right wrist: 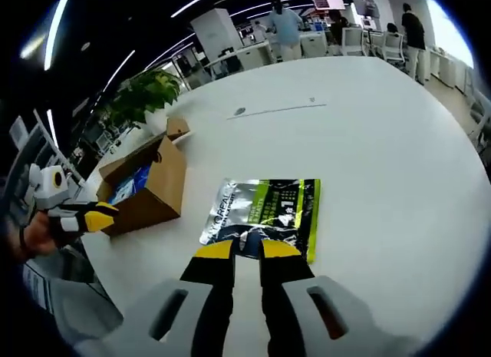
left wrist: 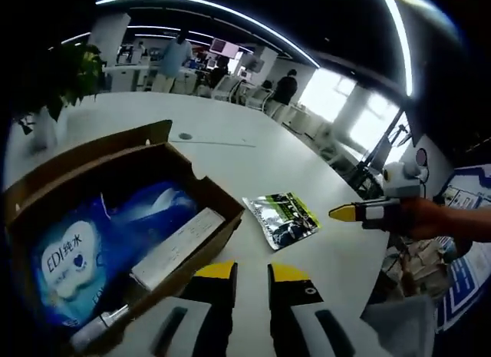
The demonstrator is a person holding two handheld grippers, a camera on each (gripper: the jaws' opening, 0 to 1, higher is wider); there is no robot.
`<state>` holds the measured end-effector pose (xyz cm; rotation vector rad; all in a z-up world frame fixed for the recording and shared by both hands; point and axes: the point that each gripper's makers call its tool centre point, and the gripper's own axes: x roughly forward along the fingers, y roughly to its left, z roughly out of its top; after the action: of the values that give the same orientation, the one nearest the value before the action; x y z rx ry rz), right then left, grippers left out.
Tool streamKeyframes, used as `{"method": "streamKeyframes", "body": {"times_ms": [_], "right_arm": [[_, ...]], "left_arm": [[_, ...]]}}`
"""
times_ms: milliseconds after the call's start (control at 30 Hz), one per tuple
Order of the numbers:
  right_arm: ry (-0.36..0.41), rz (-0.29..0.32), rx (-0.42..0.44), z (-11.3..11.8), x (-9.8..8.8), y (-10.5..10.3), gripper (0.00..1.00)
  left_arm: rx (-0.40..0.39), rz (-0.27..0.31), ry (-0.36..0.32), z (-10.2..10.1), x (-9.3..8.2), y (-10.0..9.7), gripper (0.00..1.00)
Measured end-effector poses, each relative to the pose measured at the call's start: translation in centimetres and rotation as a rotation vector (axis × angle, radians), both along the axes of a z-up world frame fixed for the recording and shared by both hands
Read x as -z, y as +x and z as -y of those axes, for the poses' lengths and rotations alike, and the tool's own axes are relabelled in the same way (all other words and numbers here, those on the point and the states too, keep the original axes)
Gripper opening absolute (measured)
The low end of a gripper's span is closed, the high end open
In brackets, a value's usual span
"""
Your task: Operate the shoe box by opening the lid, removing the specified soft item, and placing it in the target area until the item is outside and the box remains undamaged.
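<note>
An open cardboard shoe box (left wrist: 201,182) sits on the white table (left wrist: 253,153), its lid flap folded back. Inside lie a soft blue wipes pack (left wrist: 73,261), a long white carton (left wrist: 178,246) and a small tube (left wrist: 100,326). A silver and green pouch (left wrist: 281,218) lies flat on the table right of the box. My left gripper (left wrist: 252,271) hovers shut at the box's near right corner, holding nothing. My right gripper (right wrist: 246,251) is shut and empty, just short of the pouch (right wrist: 265,209); it shows from the side as a right gripper (left wrist: 347,213) held by a hand.
A potted plant (left wrist: 54,80) stands at the table's far left. A round port (right wrist: 240,111) is set into the tabletop beyond the pouch. People and chairs (left wrist: 230,84) stand behind the table. The box (right wrist: 146,184) and the left gripper (right wrist: 98,216) sit left of the pouch.
</note>
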<state>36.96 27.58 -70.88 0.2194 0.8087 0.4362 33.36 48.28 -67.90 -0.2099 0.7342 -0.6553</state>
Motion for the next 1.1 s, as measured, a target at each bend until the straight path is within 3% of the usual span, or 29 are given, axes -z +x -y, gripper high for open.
{"method": "streamKeyframes", "body": {"times_ms": [300,400,667,900,1100], "right_arm": [[0.028,0.046,-0.099,-6.6,-2.3,2.4,0.11],[0.043,0.064,-0.145,-9.8,-3.0,3.2,0.11],[0.085,0.109,-0.265,-17.1,-4.5,3.4,0.15],[0.087,0.109,-0.343,-20.9,-4.4,3.3,0.19],[0.087,0.105,-0.389,-23.9,-4.4,3.1,0.2]], "left_arm": [[-0.058,0.047,0.002,-5.5,-1.4,-0.7,0.18],[-0.086,0.06,0.009,-8.0,-1.7,-0.7,0.2],[-0.174,0.072,0.026,-13.9,-2.0,-1.5,0.23],[-0.249,0.07,0.034,-18.0,-1.7,-2.7,0.26],[-0.29,0.063,0.031,-20.0,-1.4,-3.3,0.26]]}}
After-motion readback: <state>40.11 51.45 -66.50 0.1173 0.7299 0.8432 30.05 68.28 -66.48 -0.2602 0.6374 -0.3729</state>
